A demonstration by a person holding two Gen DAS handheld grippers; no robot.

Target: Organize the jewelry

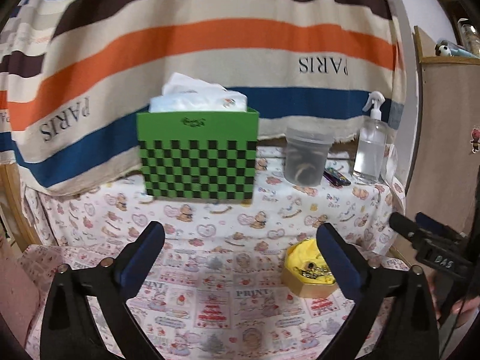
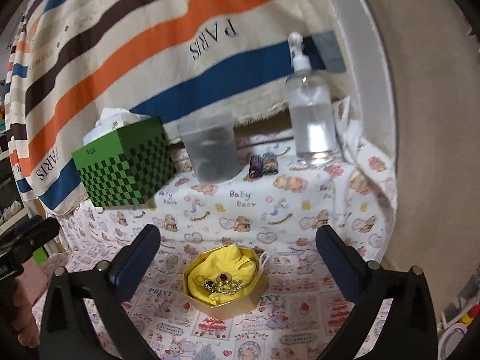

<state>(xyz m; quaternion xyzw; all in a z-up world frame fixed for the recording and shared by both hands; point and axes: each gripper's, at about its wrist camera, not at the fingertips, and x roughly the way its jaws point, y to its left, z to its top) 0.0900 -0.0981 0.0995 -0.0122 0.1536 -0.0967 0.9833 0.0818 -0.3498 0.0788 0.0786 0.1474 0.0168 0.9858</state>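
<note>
A gold octagonal box lined with yellow cloth holds gold jewelry in a small heap. It sits on the patterned cloth, centred between the fingers of my right gripper, which is open and empty above it. In the left wrist view the same box lies low right, partly behind the right finger of my left gripper, also open and empty. The right gripper shows at that view's right edge.
A green checkered tissue box stands at the back of the cloth-covered table. Right of it are a cloudy plastic cup, small dark items and a clear spray bottle. A striped PARIS cloth hangs behind.
</note>
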